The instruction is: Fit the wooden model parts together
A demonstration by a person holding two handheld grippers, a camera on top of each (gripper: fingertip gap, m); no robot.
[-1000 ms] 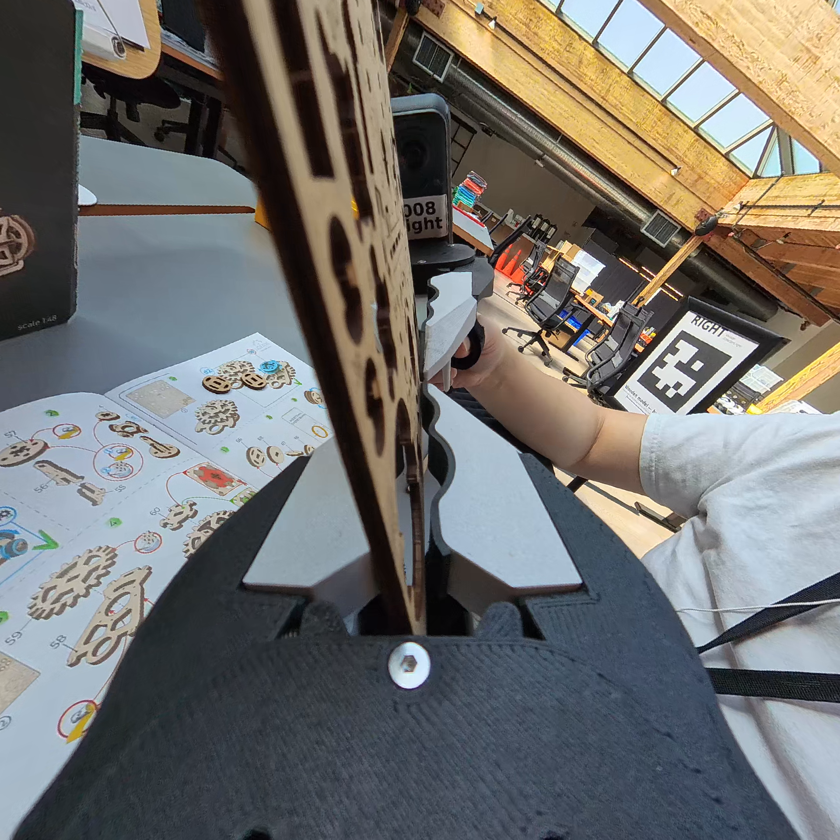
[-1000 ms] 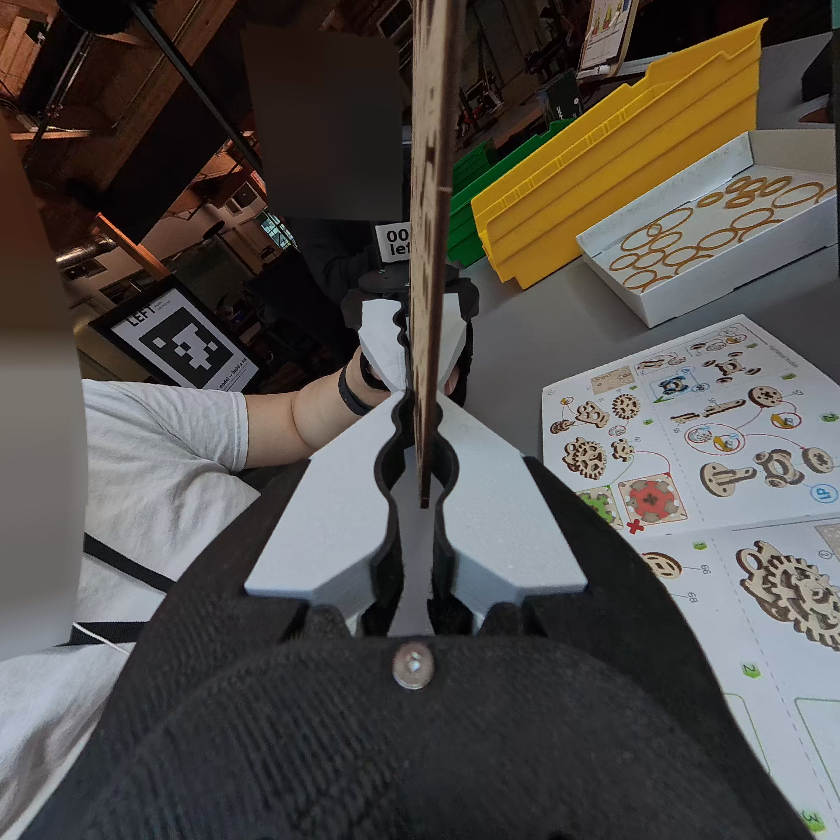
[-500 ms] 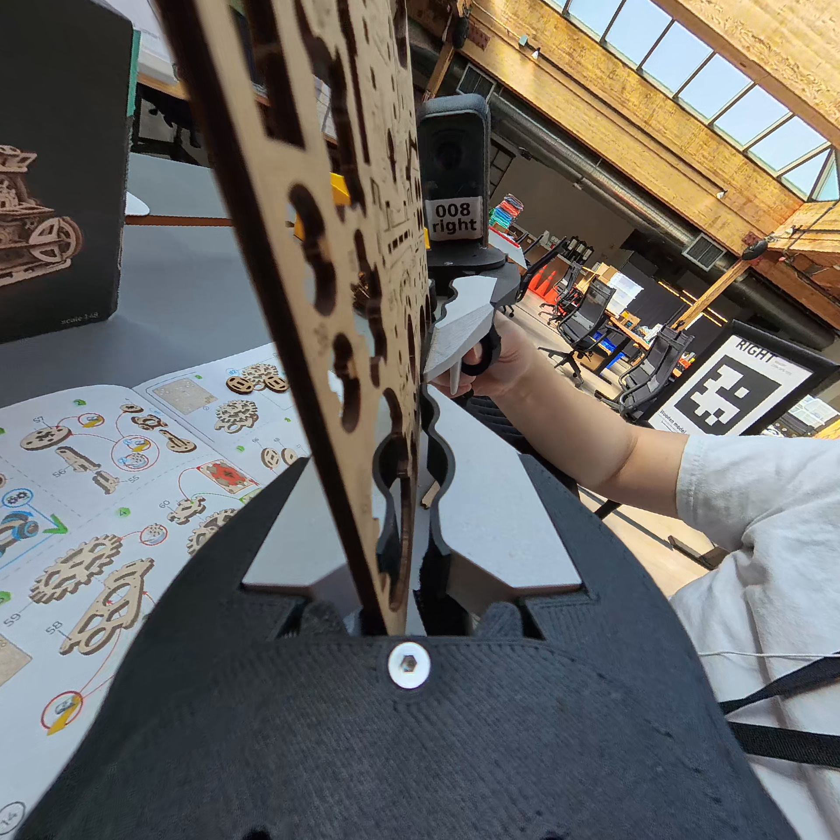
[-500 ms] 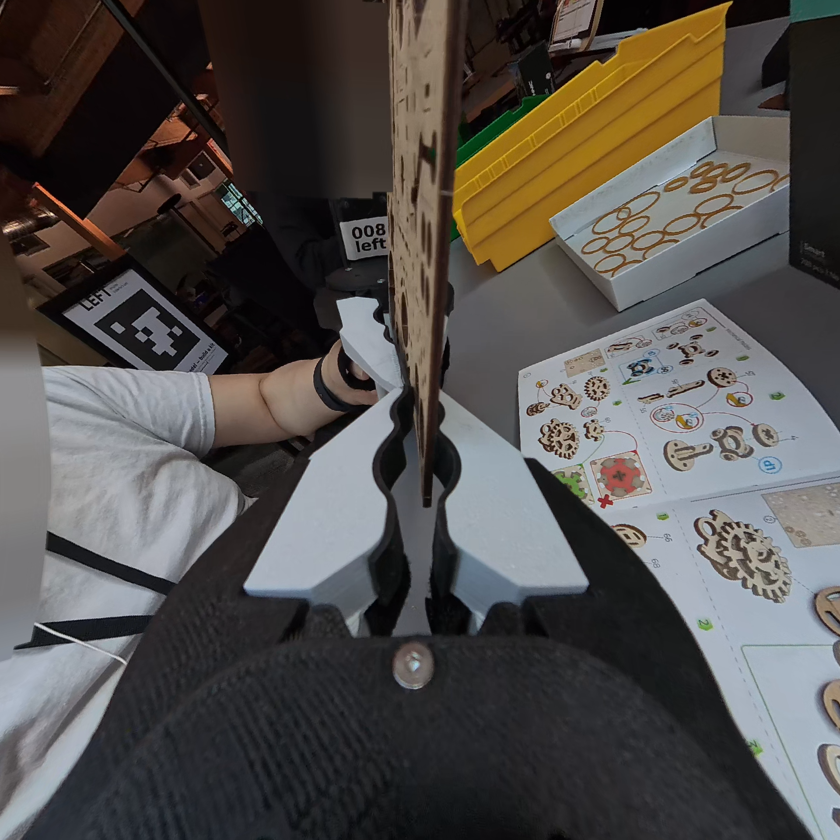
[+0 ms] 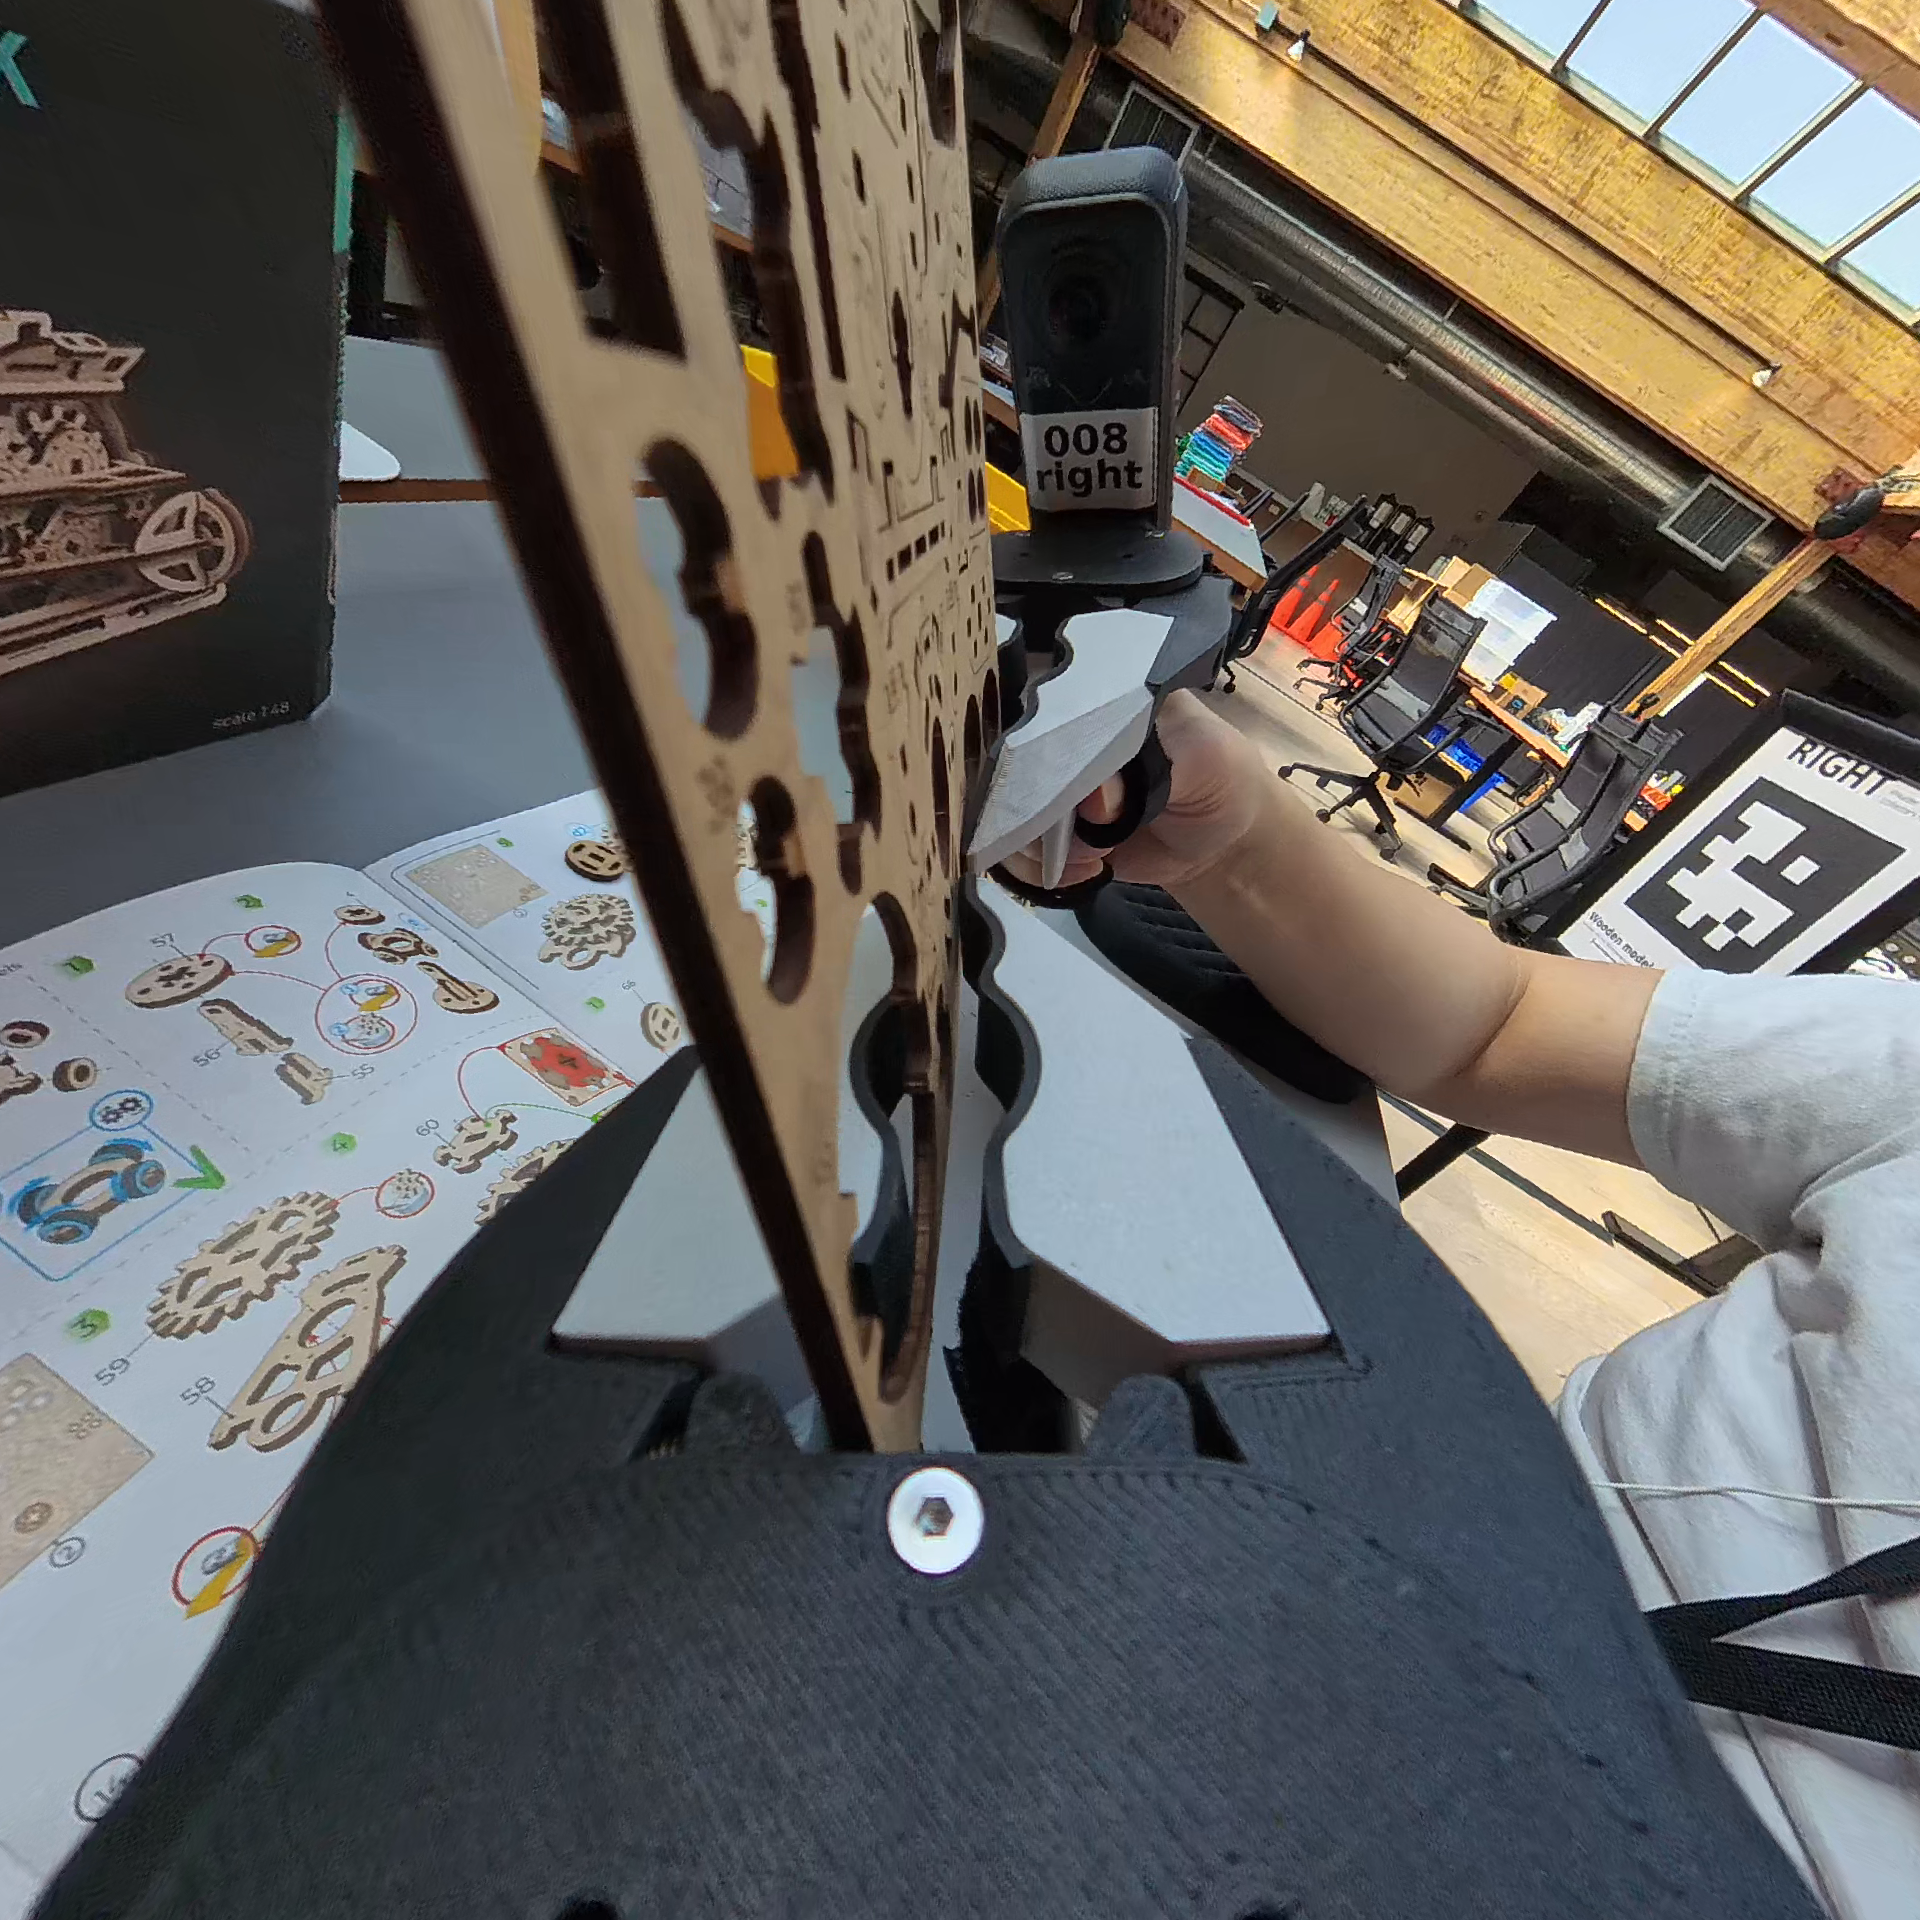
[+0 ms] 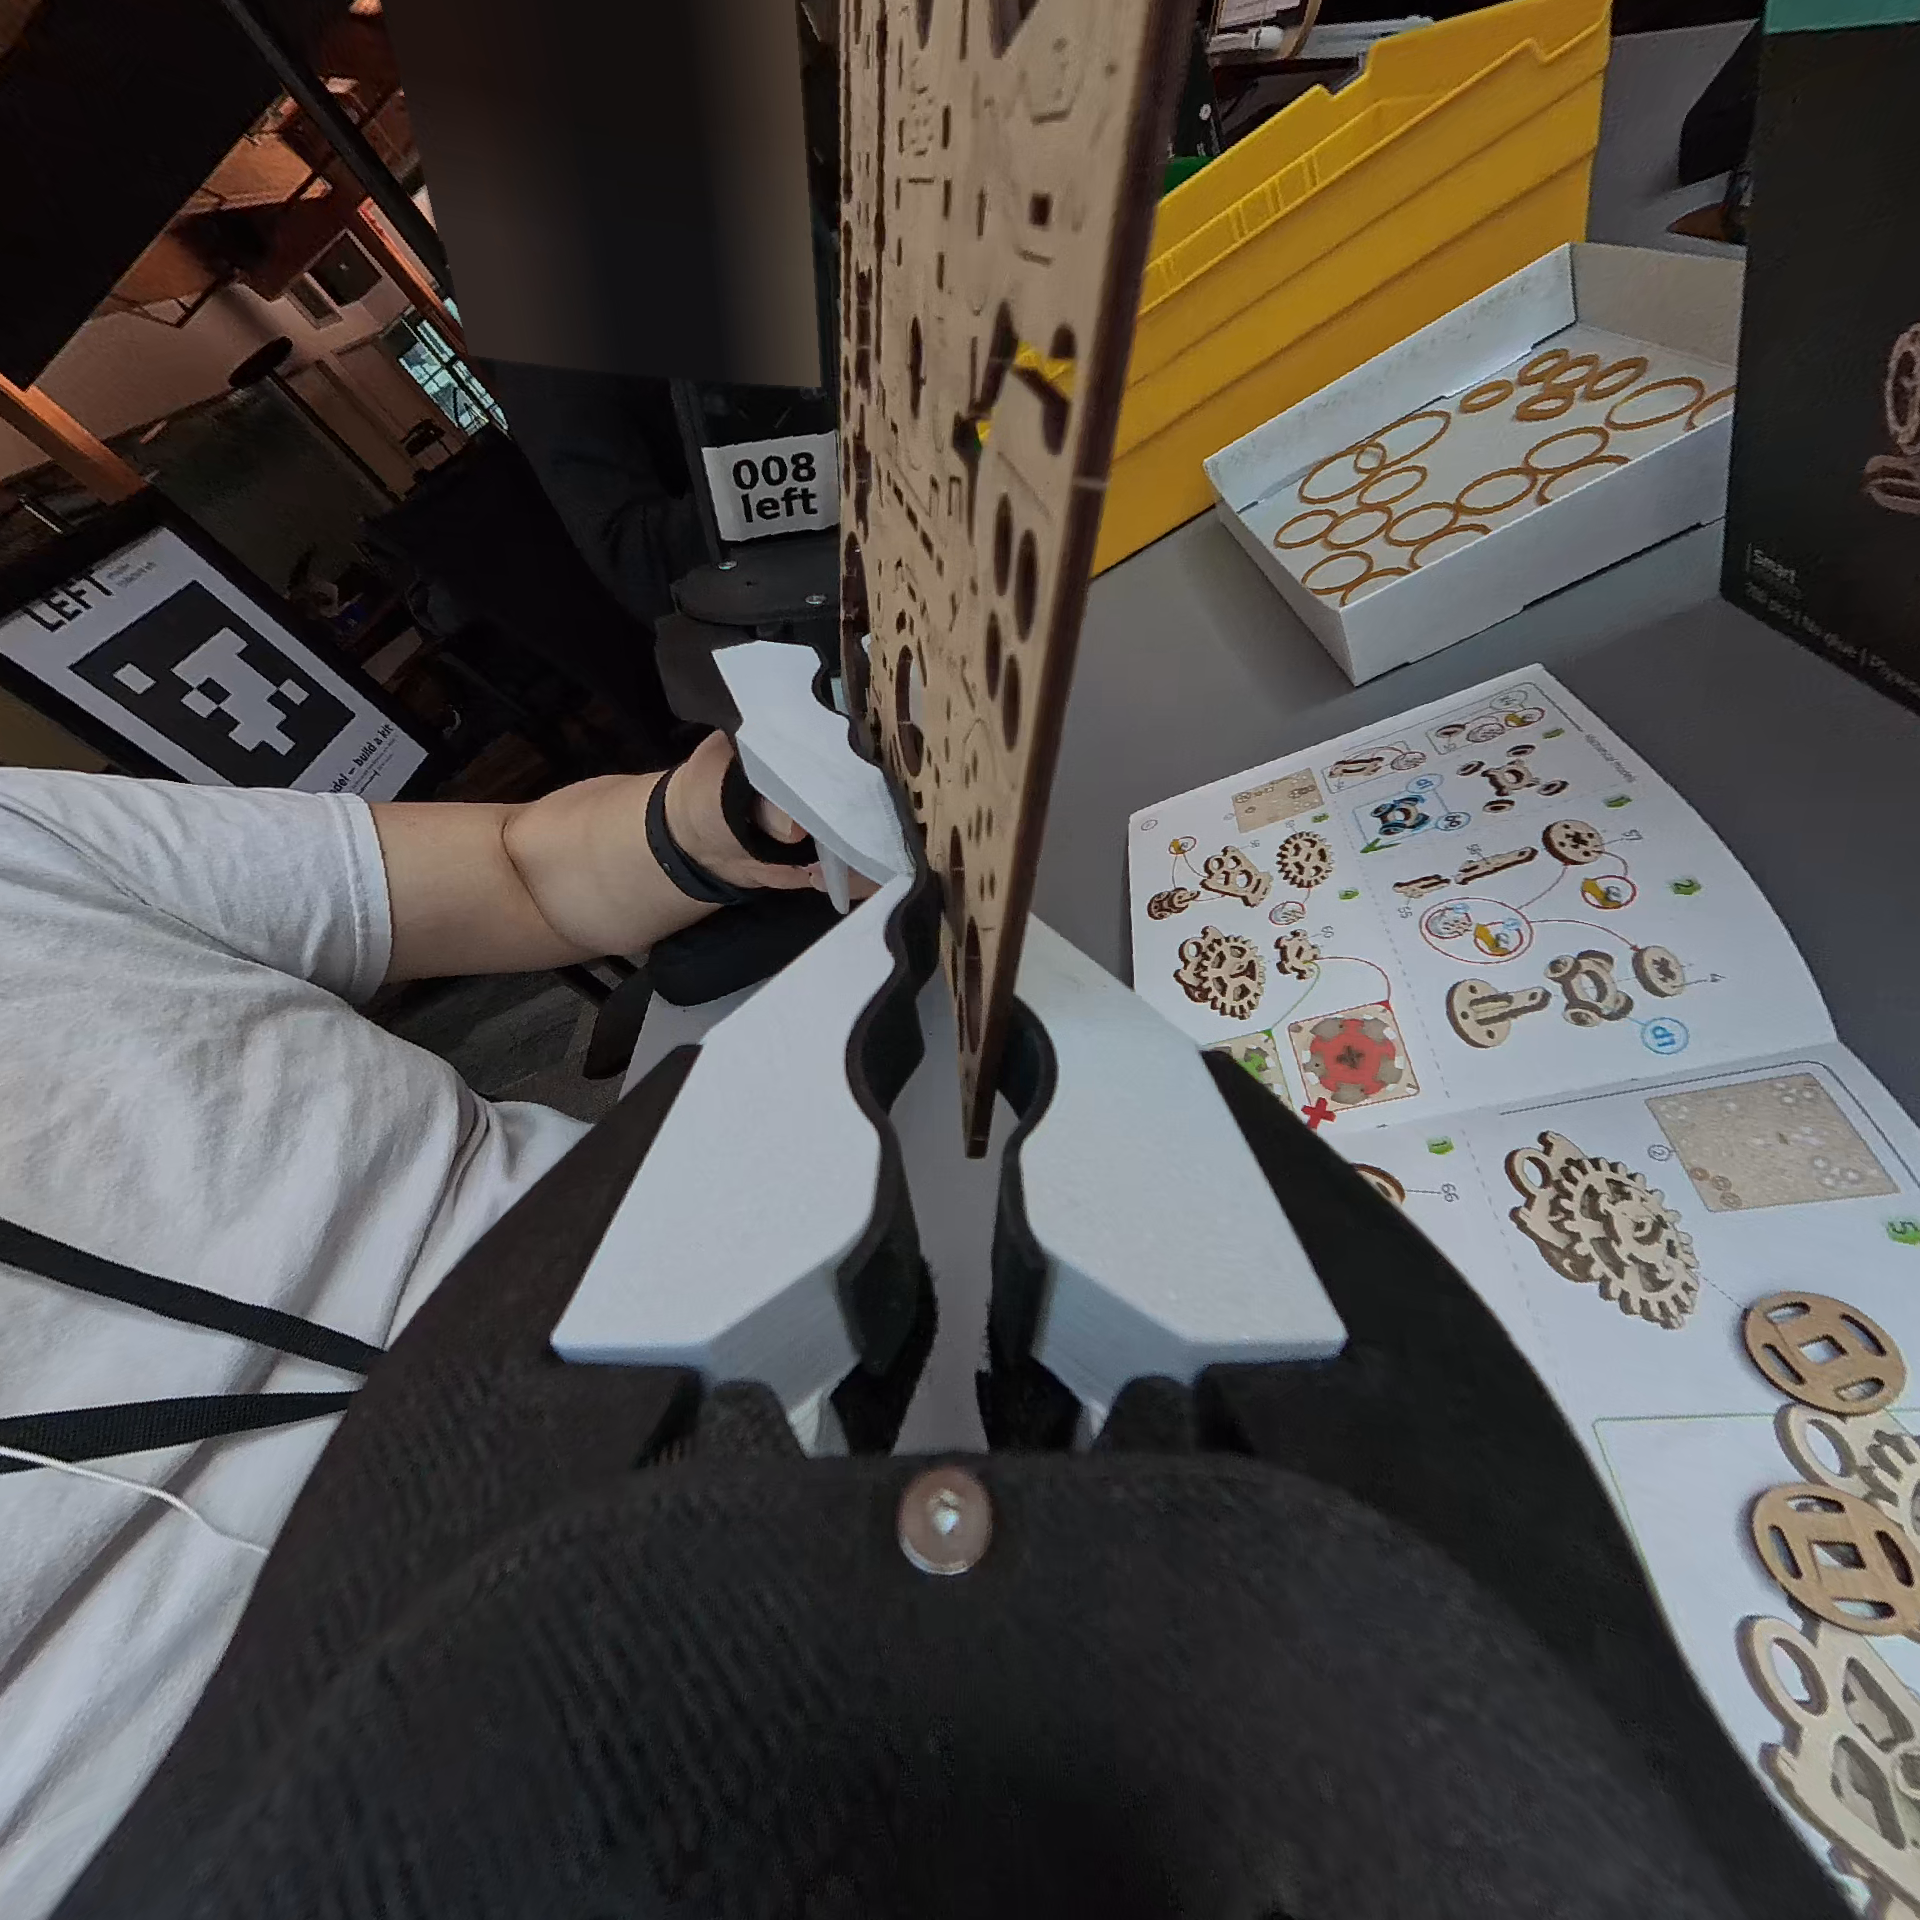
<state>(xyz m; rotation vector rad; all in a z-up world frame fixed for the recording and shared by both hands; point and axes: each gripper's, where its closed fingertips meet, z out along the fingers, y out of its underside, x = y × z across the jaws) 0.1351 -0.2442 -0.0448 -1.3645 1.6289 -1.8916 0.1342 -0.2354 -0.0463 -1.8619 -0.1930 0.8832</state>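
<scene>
A flat laser-cut wooden parts sheet (image 5: 727, 499) stands upright on edge above the table, and both grippers hold it. My left gripper (image 5: 935, 935) is shut on the sheet's lower edge, and the sheet hides its left finger. My right gripper (image 6: 966, 914) is shut on the same sheet (image 6: 977, 416) from the opposite side, with the sheet's bottom corner between its jaws. The two grippers face each other tip to tip. The right gripper also shows in the left wrist view (image 5: 1070, 727), and the left gripper in the right wrist view (image 6: 821, 790).
An open instruction booklet (image 5: 260, 1039) (image 6: 1507, 935) lies on the grey table below. Loose wooden discs (image 6: 1818, 1361) lie on it. A black kit box (image 5: 156, 416), a white tray of wooden rings (image 6: 1507, 468) and yellow bins (image 6: 1351, 260) stand behind. The person's arms (image 5: 1403, 966) are near. My two grippers' fingertips are within a few centimetres of each other.
The sheet has turned between the grippers, so more of its cut-out face shows in both views. Both grippers stay shut on it and have shifted slightly over the booklet.
</scene>
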